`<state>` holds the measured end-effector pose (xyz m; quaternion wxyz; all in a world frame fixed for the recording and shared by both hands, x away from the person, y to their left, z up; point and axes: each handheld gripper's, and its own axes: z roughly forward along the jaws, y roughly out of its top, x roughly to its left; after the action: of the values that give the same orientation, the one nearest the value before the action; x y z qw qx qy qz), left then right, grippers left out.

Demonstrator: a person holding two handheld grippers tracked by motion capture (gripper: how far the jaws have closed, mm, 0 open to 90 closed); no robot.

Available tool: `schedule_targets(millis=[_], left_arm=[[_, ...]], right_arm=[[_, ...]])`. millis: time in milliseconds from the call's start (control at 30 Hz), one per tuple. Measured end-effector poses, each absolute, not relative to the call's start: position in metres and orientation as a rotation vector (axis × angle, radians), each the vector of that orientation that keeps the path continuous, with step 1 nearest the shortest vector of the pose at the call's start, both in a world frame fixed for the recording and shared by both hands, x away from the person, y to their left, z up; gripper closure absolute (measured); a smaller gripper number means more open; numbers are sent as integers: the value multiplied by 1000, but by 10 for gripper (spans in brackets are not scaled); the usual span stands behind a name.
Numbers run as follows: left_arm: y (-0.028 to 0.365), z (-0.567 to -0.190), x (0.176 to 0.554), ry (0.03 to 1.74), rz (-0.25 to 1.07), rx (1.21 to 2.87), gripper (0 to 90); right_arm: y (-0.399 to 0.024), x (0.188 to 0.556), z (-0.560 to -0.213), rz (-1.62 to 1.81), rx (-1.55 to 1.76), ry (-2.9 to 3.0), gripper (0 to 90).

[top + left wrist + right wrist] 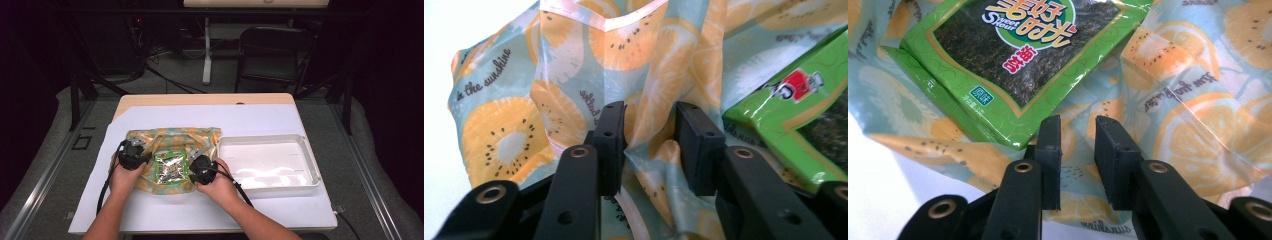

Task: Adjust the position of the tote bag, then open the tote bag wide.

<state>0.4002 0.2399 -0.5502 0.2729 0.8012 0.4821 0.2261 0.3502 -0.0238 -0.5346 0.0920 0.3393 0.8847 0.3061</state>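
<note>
A: Bagging looks like the step in hand. The seaweed packet [170,169] lies flat on top of the fruit-print bag [150,137], which is spread on the white sheet [150,210] left of the empty white tray [300,145].

B: And the tools? The left gripper [650,132] has a raised fold of the bag's cloth standing between its jaws, near the hemmed mouth; the pads stand apart and do not press it.

A: The right gripper [1077,145] hangs over the bag just below the packet's near corner, jaws apart, nothing between them.

B: So the next move probably calls for the left to pinch that fold and lift the mouth open, while the right takes the packet's edge.

A: Room is fair: the tray's rim sits close on the right, the sheet is bare toward the person.
</note>
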Motion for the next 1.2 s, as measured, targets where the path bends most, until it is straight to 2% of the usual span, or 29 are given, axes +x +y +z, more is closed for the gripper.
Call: schedule_targets(millis=[233, 367, 600, 800, 1000, 1200], left_arm=[[251, -525, 386, 1290, 582, 2028, 499], [252, -511, 373, 1281, 547, 1977, 479], [250, -495, 345, 1226, 510, 2014, 570], [241, -497, 323, 1182, 492, 2043, 642], [230, -503, 306, 1149, 454, 2076, 754], [224, -520, 297, 1144, 436, 2164, 758]], right_arm=[[-25, 349, -533, 925, 995, 2629, 720], [-25, 348, -531, 946, 989, 2616, 718], [-28, 346, -528, 980, 981, 2606, 713], [-29, 344, -528, 1009, 995, 2584, 711], [-29, 343, -527, 994, 1000, 2580, 710], [-32, 342, -529, 992, 994, 2579, 711]])
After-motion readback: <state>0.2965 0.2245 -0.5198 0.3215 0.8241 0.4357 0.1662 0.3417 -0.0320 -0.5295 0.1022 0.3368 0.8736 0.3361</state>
